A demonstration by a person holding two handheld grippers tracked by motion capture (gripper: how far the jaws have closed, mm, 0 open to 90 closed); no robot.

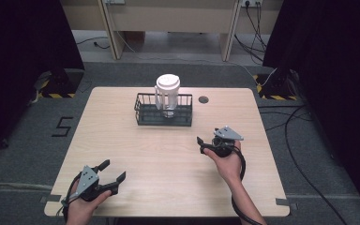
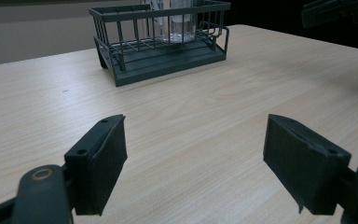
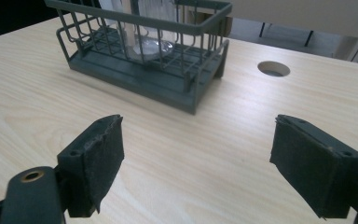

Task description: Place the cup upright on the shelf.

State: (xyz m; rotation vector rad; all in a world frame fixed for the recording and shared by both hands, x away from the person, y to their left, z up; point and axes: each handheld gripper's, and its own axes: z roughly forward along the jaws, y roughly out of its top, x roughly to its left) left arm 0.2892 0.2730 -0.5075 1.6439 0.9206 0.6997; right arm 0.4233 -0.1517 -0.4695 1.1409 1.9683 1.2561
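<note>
A dark green wire basket (image 1: 143,115) stands at the middle back of the light wooden table (image 1: 168,159). Upright inside it is a clear jug (image 1: 168,91) with a white lid. My left gripper (image 1: 114,169) is open near the front left edge, pointing toward the basket, nothing between its jaws. My right gripper (image 1: 207,136) is open too, right of centre and a short way in front of the basket's right end. In the left gripper view the basket (image 2: 168,63) and the jug (image 2: 177,23) lie far ahead. From the right gripper view the basket (image 3: 186,28) and jug (image 3: 142,28) sit closer.
A round cable hole (image 1: 203,99) is in the table just right of the basket, also seen as the hole (image 3: 273,68) in the right gripper view. Cables trail over the grey floor at right. Dark curtains flank both sides.
</note>
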